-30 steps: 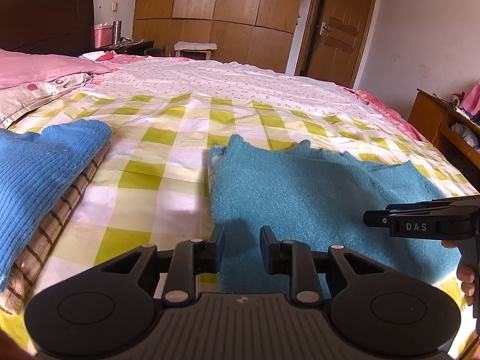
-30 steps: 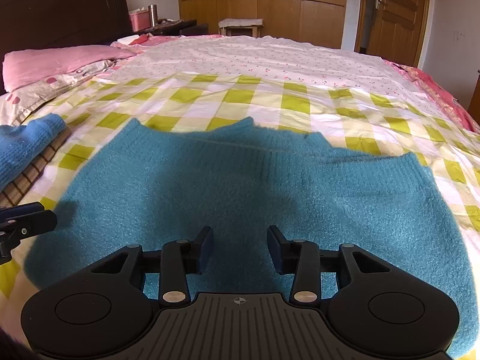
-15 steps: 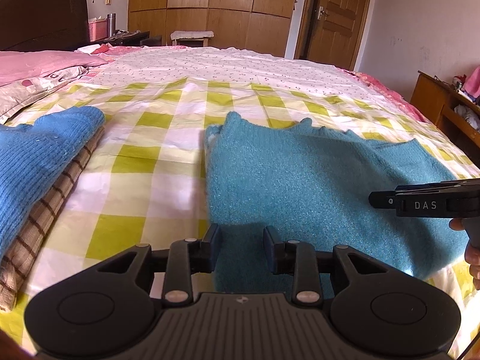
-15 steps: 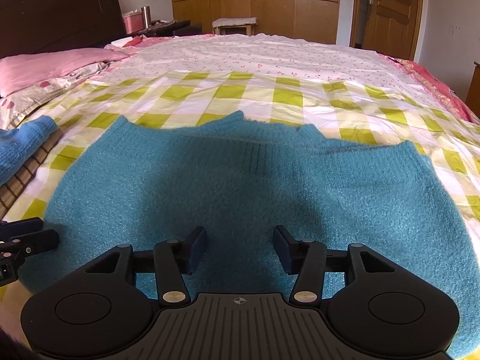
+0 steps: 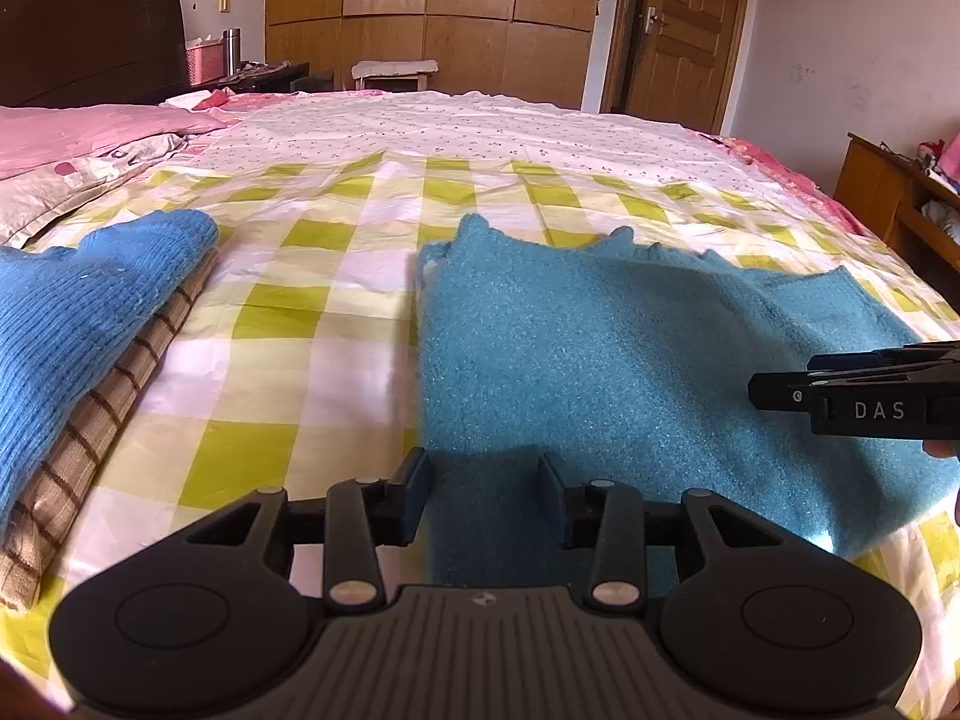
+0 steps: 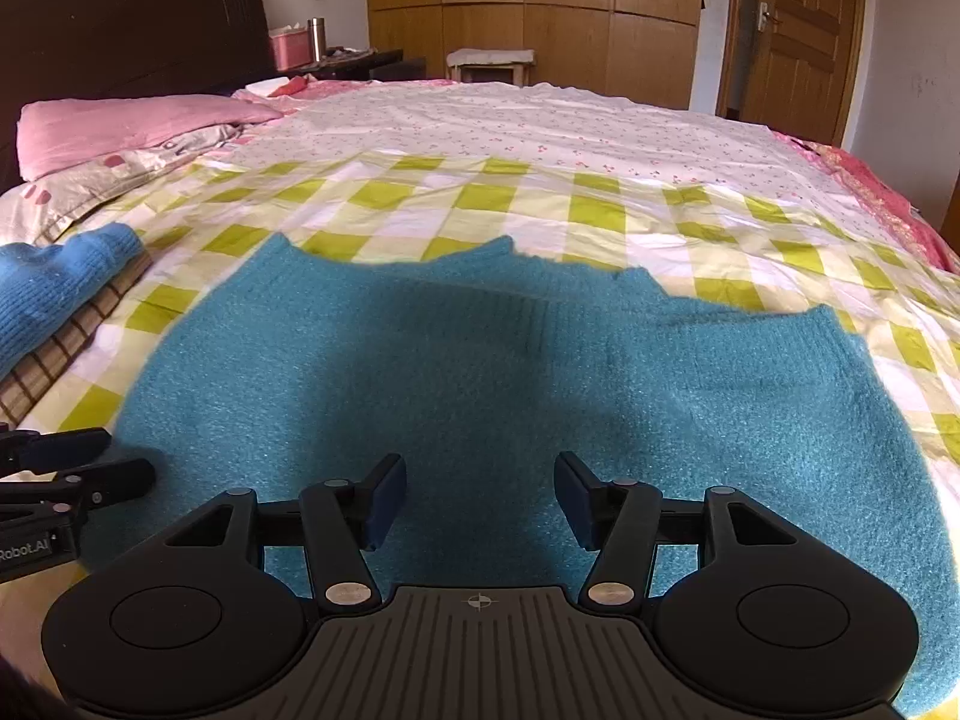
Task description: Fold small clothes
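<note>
A teal knit sweater [image 5: 630, 348] lies flat on the checked bedspread; it also fills the right wrist view [image 6: 480, 390]. My left gripper [image 5: 485, 495] is open and empty over the sweater's near left edge. My right gripper [image 6: 474, 495] is open and empty over the sweater's near middle. The right gripper shows from the side in the left wrist view [image 5: 852, 402]. The left gripper shows at the left edge of the right wrist view [image 6: 78, 468].
A stack of folded clothes, a blue knit [image 5: 78, 324] on a brown striped piece [image 5: 102, 420], lies to the left. Pink pillows [image 6: 120, 132] lie at the headboard. A wooden shelf [image 5: 888, 192] stands at the right bedside. The yellow-green checked bedspread [image 5: 288, 360] covers the bed.
Both grippers have opened wider. Both have drawn back and lifted slightly above the sweater's near edge.
</note>
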